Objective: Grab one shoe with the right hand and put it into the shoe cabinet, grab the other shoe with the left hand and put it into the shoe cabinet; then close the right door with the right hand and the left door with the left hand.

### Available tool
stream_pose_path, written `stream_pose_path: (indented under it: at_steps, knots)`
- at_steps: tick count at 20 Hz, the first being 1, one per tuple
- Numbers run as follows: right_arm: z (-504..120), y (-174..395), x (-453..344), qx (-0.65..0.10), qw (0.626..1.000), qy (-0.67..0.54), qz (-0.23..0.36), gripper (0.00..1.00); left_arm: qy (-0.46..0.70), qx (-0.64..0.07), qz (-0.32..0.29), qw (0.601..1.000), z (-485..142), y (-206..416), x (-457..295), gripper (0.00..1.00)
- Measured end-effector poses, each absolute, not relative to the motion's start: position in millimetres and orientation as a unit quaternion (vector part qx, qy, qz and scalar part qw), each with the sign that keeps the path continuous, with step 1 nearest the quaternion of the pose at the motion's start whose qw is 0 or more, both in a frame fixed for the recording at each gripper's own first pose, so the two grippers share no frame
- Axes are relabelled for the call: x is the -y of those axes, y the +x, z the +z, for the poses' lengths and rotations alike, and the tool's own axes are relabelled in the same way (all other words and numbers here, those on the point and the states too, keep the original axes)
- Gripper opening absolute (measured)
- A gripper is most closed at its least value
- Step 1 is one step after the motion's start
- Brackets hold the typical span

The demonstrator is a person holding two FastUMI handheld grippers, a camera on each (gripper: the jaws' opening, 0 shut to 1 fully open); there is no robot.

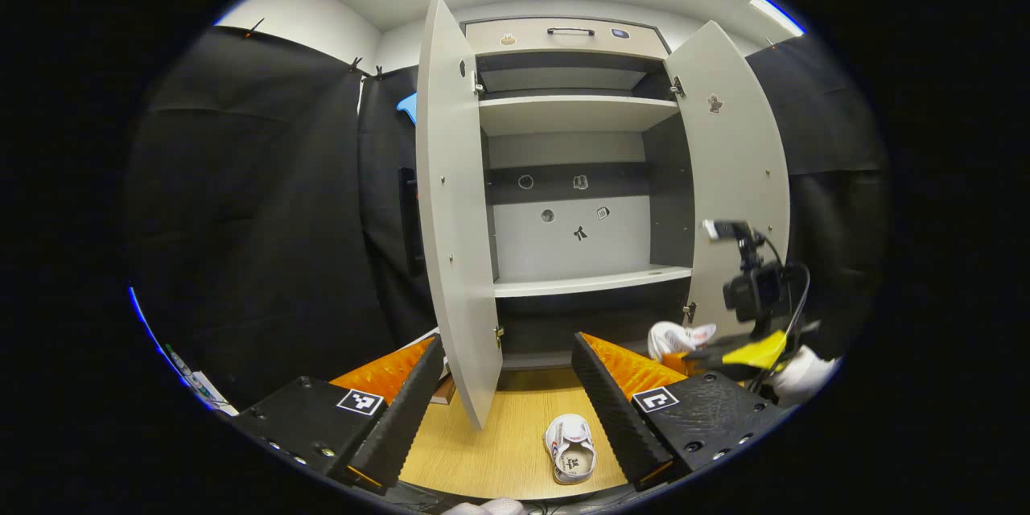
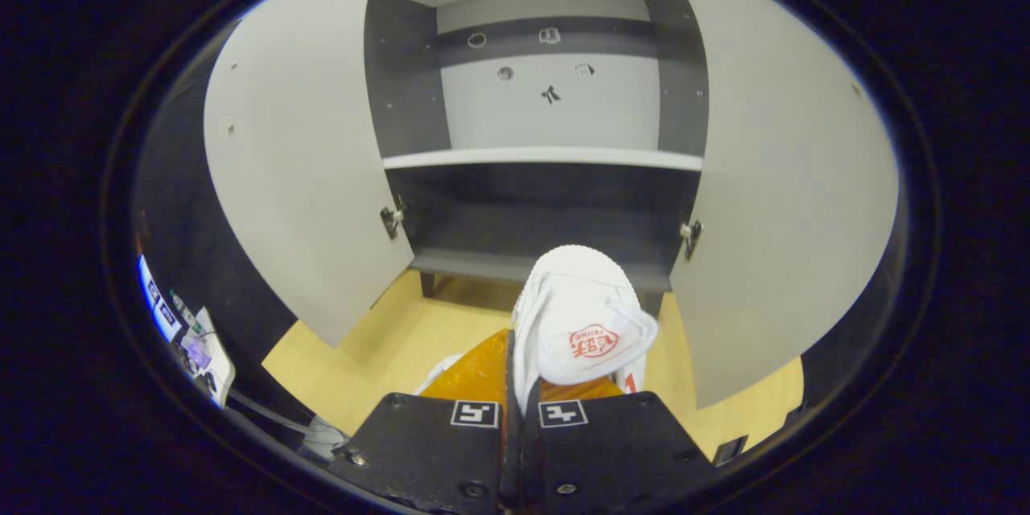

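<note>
Left claw (image 1: 508, 398) at bottom centre of left gripper view, fingers spread apart. Between them, low on the wood floor (image 1: 515, 434), second shoe (image 1: 570, 448). Above, cabinet (image 1: 575, 177) with both doors open. In right gripper view, right claw (image 2: 515, 386) clamped on shoe (image 2: 581, 322), centre frame, before the lowest compartment.

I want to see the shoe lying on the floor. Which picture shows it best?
The left gripper view: the small white shoe lies whole on the light wooden floor between the open left gripper fingers. In the right gripper view, just a white sliver of it peeks out beside the fingers.
</note>
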State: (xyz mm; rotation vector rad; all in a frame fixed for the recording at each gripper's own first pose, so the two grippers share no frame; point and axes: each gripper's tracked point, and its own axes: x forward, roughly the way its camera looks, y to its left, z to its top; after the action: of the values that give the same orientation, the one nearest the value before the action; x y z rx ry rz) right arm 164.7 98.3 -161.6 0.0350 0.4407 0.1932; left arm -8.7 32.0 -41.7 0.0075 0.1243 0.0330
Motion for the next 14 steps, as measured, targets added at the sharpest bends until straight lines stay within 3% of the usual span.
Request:
stream_pose_path:
  at_steps: [6, 7, 14]
  knots:
    - [-41.1, 226.9, -95.1, -0.124, 0.988, 0.007, 0.095, 0.05, 0.006, -0.047, 0.031, 0.998, -30.9, -7.3, -17.1, 1.00]
    - [-27.0, 240.9, -94.9, -0.113, 0.989, 0.008, 0.094, 0.05, 0.008, -0.047, 0.035, 0.998, -29.4, -6.5, -15.9, 0.96]
    - [29.4, 354.8, -91.0, -0.075, 0.994, -0.008, 0.077, 0.05, 0.000, -0.044, 0.095, 0.994, -25.1, -0.2, -31.0, 0.96]
